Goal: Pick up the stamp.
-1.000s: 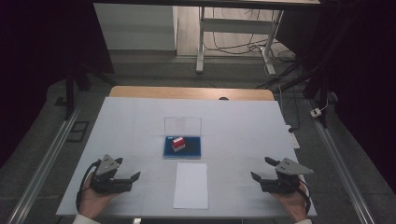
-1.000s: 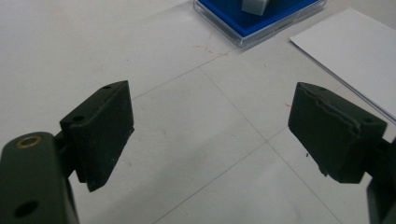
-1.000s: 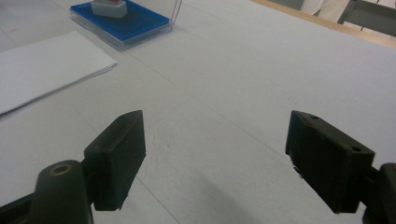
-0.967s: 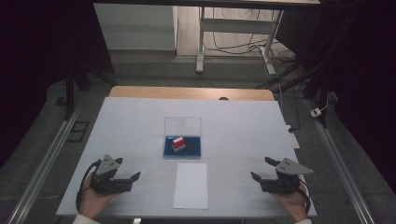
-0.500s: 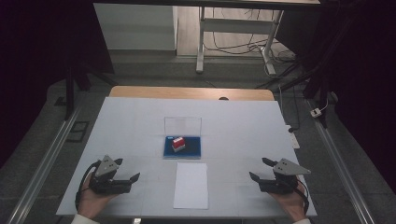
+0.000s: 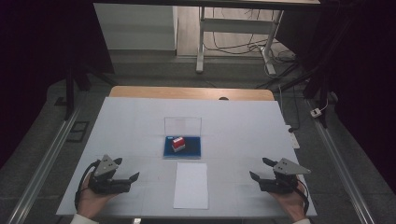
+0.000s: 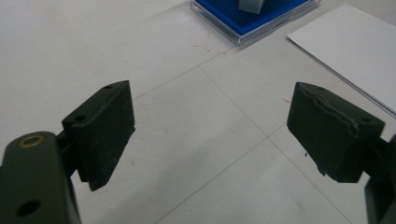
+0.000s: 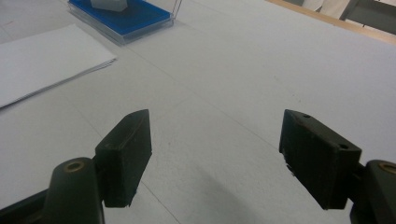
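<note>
At the near edge of the white table (image 6: 140, 121), the left gripper (image 6: 127, 178) and right gripper (image 6: 258, 171) rest with jaws wide apart and empty. Reach inward slowly toward the small red-and-white block (image 6: 178, 143) on its blue tray (image 6: 192, 150), just beyond the paper sheet (image 6: 191, 185). Dark room, cables behind.

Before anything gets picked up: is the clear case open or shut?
Open: the clear case's lid stands upright behind its blue base.

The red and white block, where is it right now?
In the high view the red and white block sits on the blue tray at table centre, just beyond the white sheet.
</note>
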`<state>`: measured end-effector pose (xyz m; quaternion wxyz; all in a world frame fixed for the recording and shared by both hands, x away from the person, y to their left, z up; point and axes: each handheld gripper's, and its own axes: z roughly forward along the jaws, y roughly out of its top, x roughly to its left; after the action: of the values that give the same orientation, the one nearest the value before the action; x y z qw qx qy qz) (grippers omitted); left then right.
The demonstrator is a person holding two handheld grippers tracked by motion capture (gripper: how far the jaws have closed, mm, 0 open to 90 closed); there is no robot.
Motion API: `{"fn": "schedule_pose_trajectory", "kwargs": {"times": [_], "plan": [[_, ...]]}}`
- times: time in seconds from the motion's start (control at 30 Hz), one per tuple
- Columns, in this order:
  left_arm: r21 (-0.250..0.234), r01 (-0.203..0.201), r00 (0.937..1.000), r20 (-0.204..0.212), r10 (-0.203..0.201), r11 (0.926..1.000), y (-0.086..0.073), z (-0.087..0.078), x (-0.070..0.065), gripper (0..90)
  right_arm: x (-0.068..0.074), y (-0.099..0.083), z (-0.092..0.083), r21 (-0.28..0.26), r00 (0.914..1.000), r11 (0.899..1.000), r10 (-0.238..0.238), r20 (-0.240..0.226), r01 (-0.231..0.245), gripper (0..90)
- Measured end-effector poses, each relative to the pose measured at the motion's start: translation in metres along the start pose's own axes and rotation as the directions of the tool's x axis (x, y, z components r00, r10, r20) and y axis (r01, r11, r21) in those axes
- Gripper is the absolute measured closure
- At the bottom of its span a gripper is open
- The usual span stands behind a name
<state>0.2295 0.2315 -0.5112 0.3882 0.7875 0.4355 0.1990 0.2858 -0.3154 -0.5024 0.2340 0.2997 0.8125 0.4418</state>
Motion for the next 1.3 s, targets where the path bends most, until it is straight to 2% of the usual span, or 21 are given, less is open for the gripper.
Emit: {"fn": "schedule_pose_trajectory", "kwargs": {"times": [0.3, 0.73, 1.0, 1.3], "plan": [[0.007, -0.035, 0.9994, 0.006, 0.035, 0.9994, 0.017, -0.002, -0.001, 17.0, 0.001, 0.001, 0.0, -0.006, 1.0, 1.0, -0.003, -0.001, 0.003, 25.6], [0.005, -0.067, 0.9966, 0.049, 0.066, 0.9978, 0.039, -0.002, 0.0, 18.3, 0.002, 0.002, 0.001, 0.002, 1.0, 1.0, -0.006, -0.005, 0.006, 26.0], [0.013, -0.114, 0.9902, 0.082, 0.113, 0.9934, 0.06, 0.006, -0.002, 18.8, 0.003, 0.002, 0.002, 0.008, 1.0, 1.0, -0.006, -0.004, 0.006, 26.3], [0.023, -0.122, 0.9883, 0.095, 0.119, 0.9923, 0.073, 0.02, -0.001, 19.5, 0.003, 0.001, 0.003, 0.008, 1.0, 1.0, -0.002, -0.002, 0.002, 26.7]]}}
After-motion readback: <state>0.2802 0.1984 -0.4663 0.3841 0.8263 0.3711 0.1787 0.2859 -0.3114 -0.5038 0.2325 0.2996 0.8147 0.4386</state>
